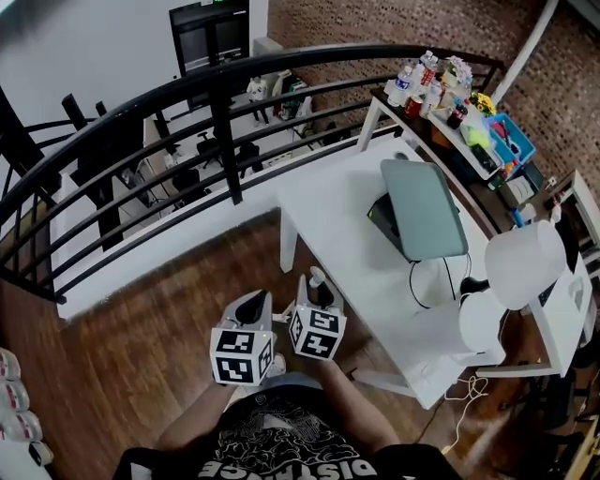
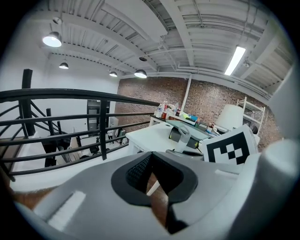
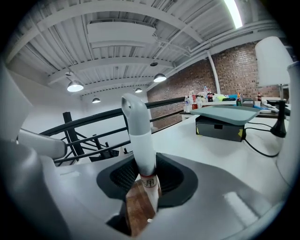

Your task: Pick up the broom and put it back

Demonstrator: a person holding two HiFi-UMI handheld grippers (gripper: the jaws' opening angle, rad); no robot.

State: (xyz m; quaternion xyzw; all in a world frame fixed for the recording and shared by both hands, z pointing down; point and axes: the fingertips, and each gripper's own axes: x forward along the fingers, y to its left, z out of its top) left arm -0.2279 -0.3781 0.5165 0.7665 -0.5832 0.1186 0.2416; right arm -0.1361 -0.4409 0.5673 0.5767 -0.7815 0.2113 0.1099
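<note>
**Right gripper on broom handle, left empty**

Right gripper [image 3: 142, 183] is clamped on the white broom handle [image 3: 139, 136], which rises from between its pads; the broom head is out of sight. Left gripper [image 2: 153, 177] sits just beside it, jaws apart, nothing between them. Wooden floor [image 1: 141, 347] lies below. Ahead is a white table [image 1: 337, 211], a black railing [image 1: 225, 122] to its left, and a brick wall [image 1: 375, 23] farthest off.

white table [image 1: 347, 220] at 3 o'clock carries a grey case [image 1: 424, 208]; black railing [image 1: 225, 122] curves across 11 o'clock.
</note>
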